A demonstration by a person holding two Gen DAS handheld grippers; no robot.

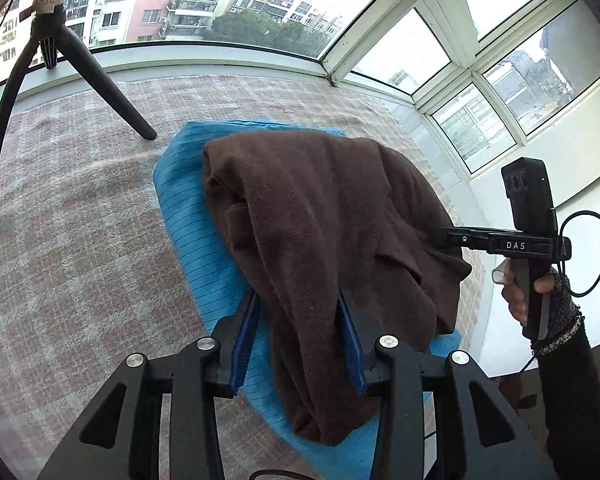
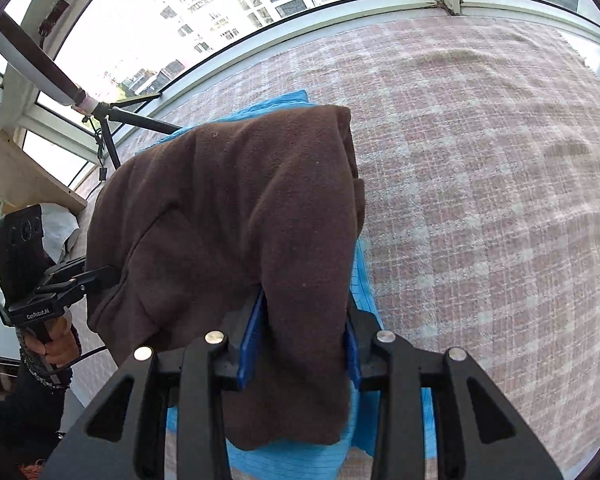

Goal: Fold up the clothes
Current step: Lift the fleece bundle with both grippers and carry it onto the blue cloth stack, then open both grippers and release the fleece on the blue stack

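A brown fleece garment [image 1: 320, 220] is lifted in a thick fold above a blue striped cloth [image 1: 188, 208] that lies on the checked surface. My left gripper [image 1: 302, 320] is shut on the garment's near edge, with cloth bunched between its blue pads. In that view my right gripper [image 1: 454, 238] bites the garment's right edge, held by a hand [image 1: 516, 292]. In the right wrist view my right gripper [image 2: 304, 328] is shut on the brown garment [image 2: 228, 208], which drapes over its fingers. My left gripper [image 2: 108, 274] pinches the garment's left edge there. The blue cloth [image 2: 364, 280] shows underneath.
A pink and grey checked cover [image 1: 80, 240] spreads over the whole work surface up to the window sill. A black tripod [image 1: 60, 60] stands at the far left of it, also seen as the tripod [image 2: 132, 116]. A wooden shelf [image 2: 32, 176] sits by the windows.
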